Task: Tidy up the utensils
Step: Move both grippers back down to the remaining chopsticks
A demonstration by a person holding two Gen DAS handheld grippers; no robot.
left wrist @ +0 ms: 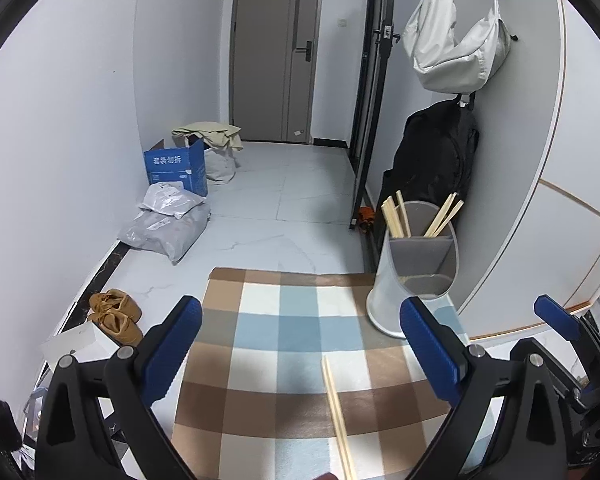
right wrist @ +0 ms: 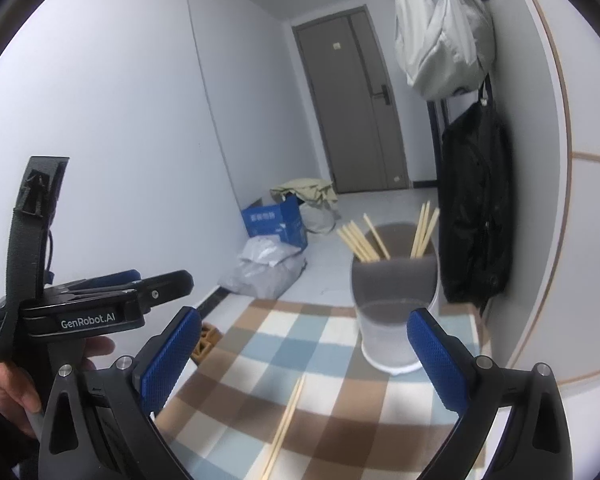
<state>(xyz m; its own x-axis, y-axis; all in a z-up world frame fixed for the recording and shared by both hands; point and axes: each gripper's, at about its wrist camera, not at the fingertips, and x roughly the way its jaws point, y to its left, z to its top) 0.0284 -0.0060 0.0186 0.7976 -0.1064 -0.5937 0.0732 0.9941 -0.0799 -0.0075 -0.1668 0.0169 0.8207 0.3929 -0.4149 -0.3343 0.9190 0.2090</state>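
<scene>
A pair of wooden chopsticks point(left wrist: 339, 412) lies on the checked cloth point(left wrist: 284, 320), between my left gripper's open fingers; it also shows in the right wrist view point(right wrist: 286, 424). A white utensil holder point(left wrist: 416, 268) with a grey divided inside stands at the cloth's far right and holds several chopsticks point(left wrist: 396, 216). My left gripper point(left wrist: 300, 344) is open and empty above the cloth. My right gripper point(right wrist: 304, 352) is open and empty, facing the holder point(right wrist: 394, 312). The left gripper's body point(right wrist: 84, 312) shows at left in the right wrist view.
A wall with a hanging white bag point(left wrist: 456, 40) and black bag point(left wrist: 432, 156) runs on the right behind the holder. On the floor lie brown shoes point(left wrist: 116, 314), grey parcels point(left wrist: 168, 220) and a blue box point(left wrist: 176, 168). A door point(left wrist: 276, 52) is far back.
</scene>
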